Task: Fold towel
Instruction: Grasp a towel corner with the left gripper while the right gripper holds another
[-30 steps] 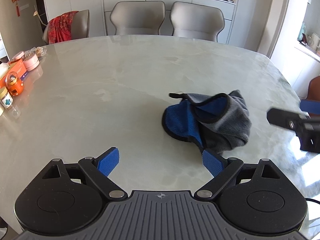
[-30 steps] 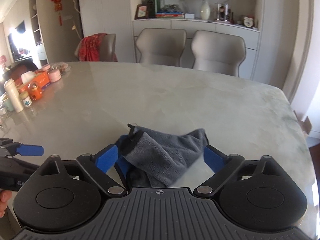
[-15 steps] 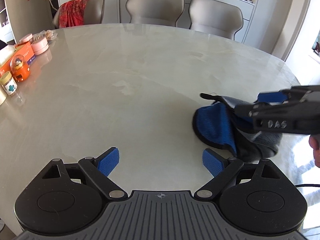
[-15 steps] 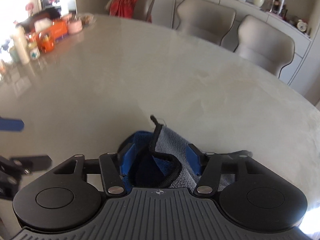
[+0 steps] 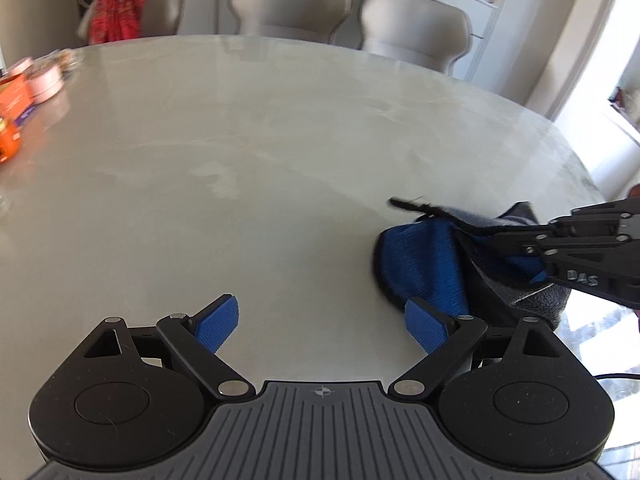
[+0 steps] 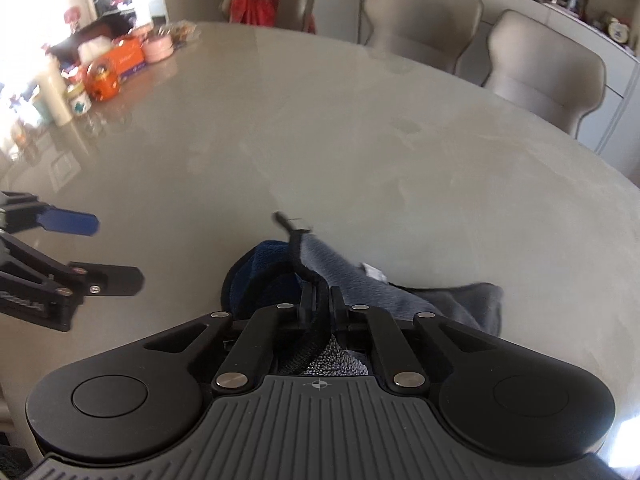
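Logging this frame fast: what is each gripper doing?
Left gripper: open, holding nothing, beside the crumpled blue-and-grey microfibre towel.
Right gripper: closed on the towel's black-trimmed edge.

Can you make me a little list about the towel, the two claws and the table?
towel: blue and grey, crumpled, lying on the table
right claw: shut on the towel's dark edge
left claw: open, holding nothing, beside the towel
table: pale marble
far table end: orange box, pink tubs, small jars
chairs: two beige chairs, one with a red cloth
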